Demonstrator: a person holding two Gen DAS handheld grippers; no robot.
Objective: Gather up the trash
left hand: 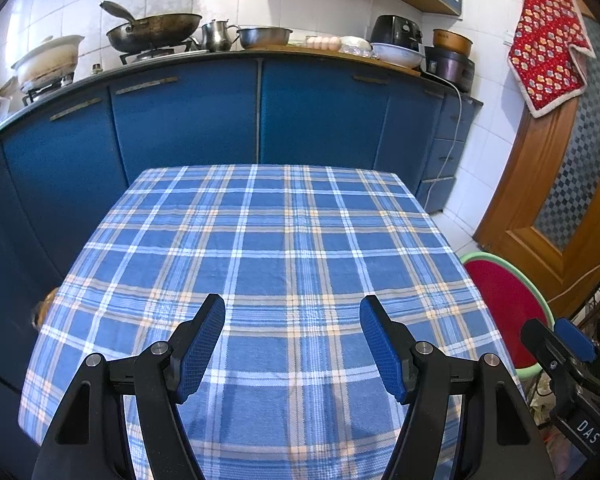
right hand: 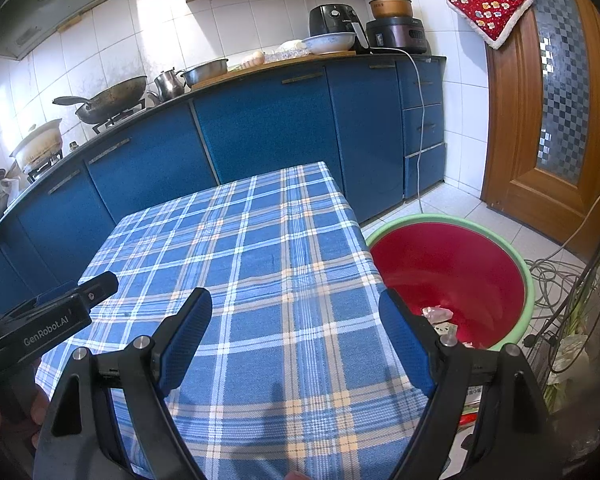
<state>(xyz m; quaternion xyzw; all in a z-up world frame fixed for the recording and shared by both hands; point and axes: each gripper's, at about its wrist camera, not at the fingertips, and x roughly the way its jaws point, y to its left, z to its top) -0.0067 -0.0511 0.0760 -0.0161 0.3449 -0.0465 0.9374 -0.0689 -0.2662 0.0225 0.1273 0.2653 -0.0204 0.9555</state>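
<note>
Judging by the crumpled scraps [right hand: 440, 316] in the red bin [right hand: 530, 280] right of the desk [right hand: 260, 240], trash is light, soft (pinch anywhere); left gripper [left hand: 292, 344] and right gripper [right hand: 296, 340] jaws gape, empty.

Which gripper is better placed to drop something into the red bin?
Right. The right gripper hangs open at the table edge beside the bin; the left gripper sits over the table's middle, farther away.

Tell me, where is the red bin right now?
The red bin stands on the floor at the table's right edge, below the wooden door; the right view shows it best, with scraps inside.
</note>
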